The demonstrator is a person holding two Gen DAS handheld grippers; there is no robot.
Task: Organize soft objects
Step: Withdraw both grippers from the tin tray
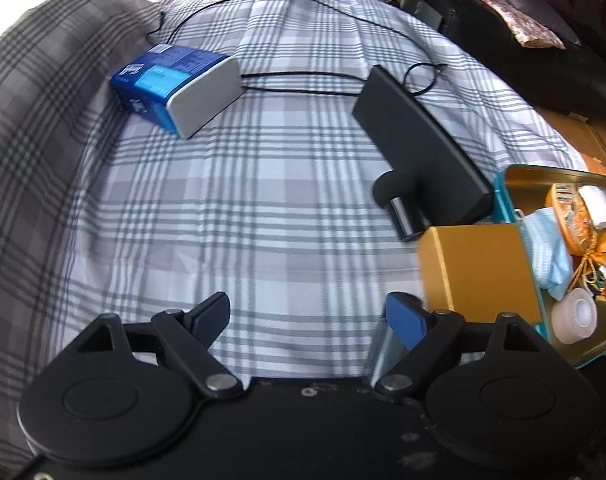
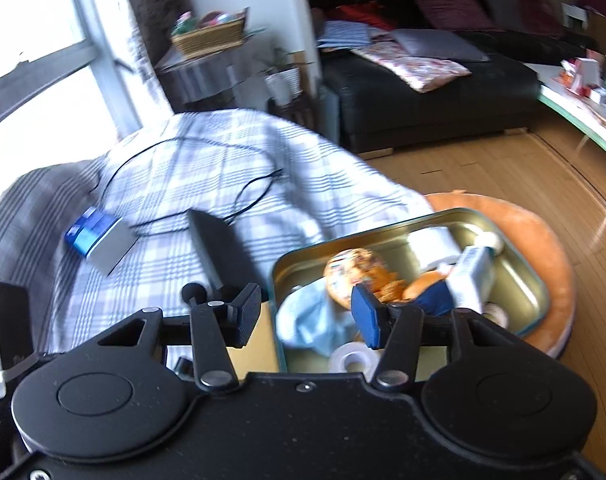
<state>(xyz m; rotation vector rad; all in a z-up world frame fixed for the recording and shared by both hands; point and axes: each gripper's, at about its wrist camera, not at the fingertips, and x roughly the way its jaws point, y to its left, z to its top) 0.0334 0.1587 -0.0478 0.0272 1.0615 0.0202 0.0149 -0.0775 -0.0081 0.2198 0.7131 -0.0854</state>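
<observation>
A light-blue soft cloth lies crumpled in the near-left corner of an open teal tin with a gold inside. Beside it in the tin sit a round orange patterned piece, a white roll of tape, a white tube and some dark-blue fabric; the right view is blurred, so finer detail cannot be told. In the left view the same cloth rests against the tin's left wall, with the tape roll nearer the camera.

The right hand-held gripper hovers over the tin's near-left edge, its jaws apart and holding nothing. The left hand-held gripper is over the bed, jaws wide apart and empty, just left of a gold box that touches the tin's left side.

The tin rests at the edge of a grey-and-white plaid bedcover. A black vacuum nozzle lies just beyond the gold box, a blue tissue pack lies well apart to the left, and a thin black cable runs between them. An orange cushion shows beyond the tin, on a wooden floor.
</observation>
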